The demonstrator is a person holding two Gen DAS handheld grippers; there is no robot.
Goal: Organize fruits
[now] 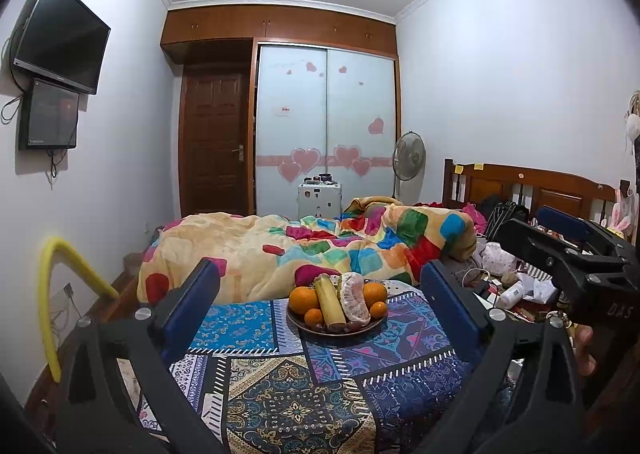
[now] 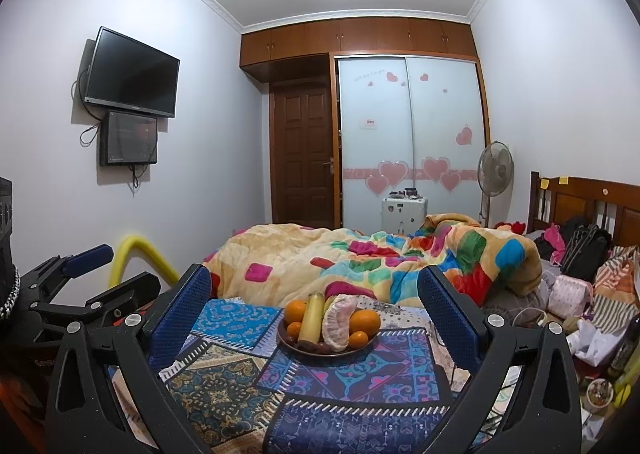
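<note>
fruit is found heaped on a plate [image 1: 304, 328] set on a patterned cloth [image 1: 280, 394], which appears to cover a bench at the foot of the bed [image 1: 260, 250]. on the plate are noted oranges [image 1: 303, 299], a peeled pomelo [image 1: 355, 302] and a long yellowish piece [image 1: 329, 304], not identified, whose long axis runs away from the cameras with its far end raised.

left gripper [image 1: 320, 306]: jaws are held wide apart, nothing is gripped. right gripper [image 2: 314, 316]: jaws likewise spread wide, nothing held. in each wrist view the plate lies straight ahead, centred between the jaws and beyond their tips; no contact is seen. neither gripper can be judged clearly nearer.

the fruit is already gathered in one dish. this would fit a finished arrangement, or a pile awaiting sorting elsewhere; no second container is seen, so the stage cannot be settled. any grasp of the long piece would be made across its width, the jaws already being aligned so.
</note>
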